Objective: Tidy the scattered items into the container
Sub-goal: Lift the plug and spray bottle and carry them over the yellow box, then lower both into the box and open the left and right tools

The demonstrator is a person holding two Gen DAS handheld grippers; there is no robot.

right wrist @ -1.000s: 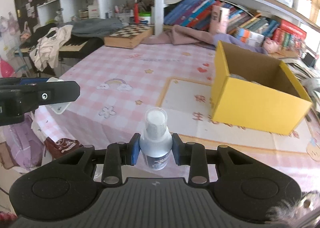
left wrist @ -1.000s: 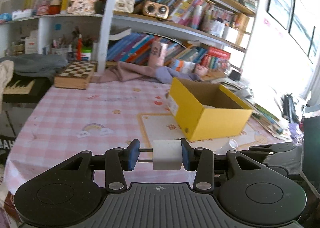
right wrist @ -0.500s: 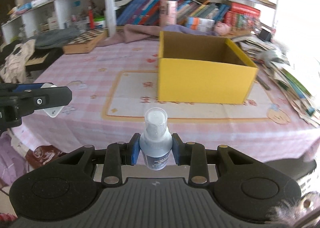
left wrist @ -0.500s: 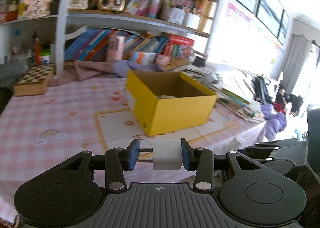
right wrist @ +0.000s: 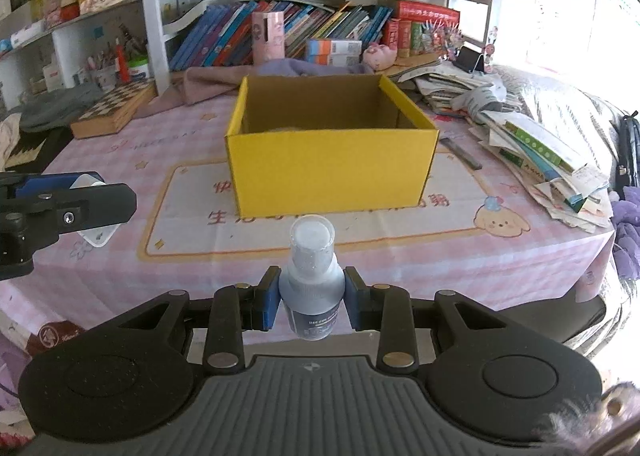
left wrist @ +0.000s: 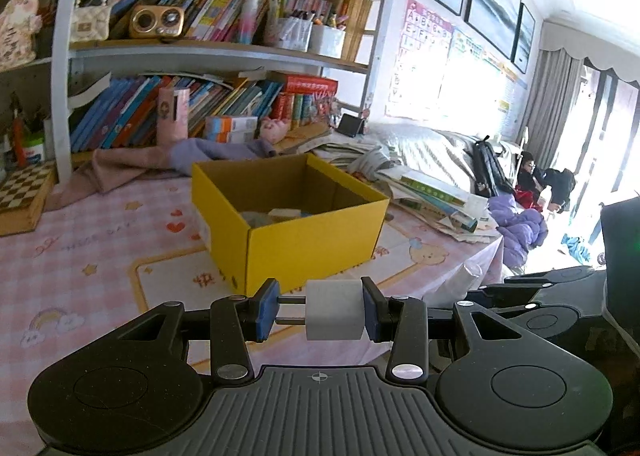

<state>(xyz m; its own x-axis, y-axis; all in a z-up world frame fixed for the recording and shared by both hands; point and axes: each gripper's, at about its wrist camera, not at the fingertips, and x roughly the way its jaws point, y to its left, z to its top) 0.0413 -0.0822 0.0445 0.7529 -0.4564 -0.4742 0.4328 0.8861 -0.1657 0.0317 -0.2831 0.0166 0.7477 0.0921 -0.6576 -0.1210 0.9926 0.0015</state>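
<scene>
With a few things already lying in the yellow box (right wrist: 332, 172) mid-table, I have my left gripper (left wrist: 320, 310) clamped on a white plug (left wrist: 335, 310) and my right gripper (right wrist: 312, 298) on a spray bottle (right wrist: 312, 288), both short of the table's near edge, undelivered.

The table (right wrist: 120, 144) wears a pink checked cloth with stars and rainbows. A pale mat (right wrist: 192, 232) with a puppy picture lies on it, just ahead of the fingers. The yellow box (right wrist: 332, 172) sits on that mat, straight ahead. Far ahead to the left lies a chessboard (right wrist: 116, 106). Behind the box lie soft pink and purple cloths (left wrist: 132, 162). To the right sits a messy pile of books and papers (right wrist: 540, 152).
</scene>
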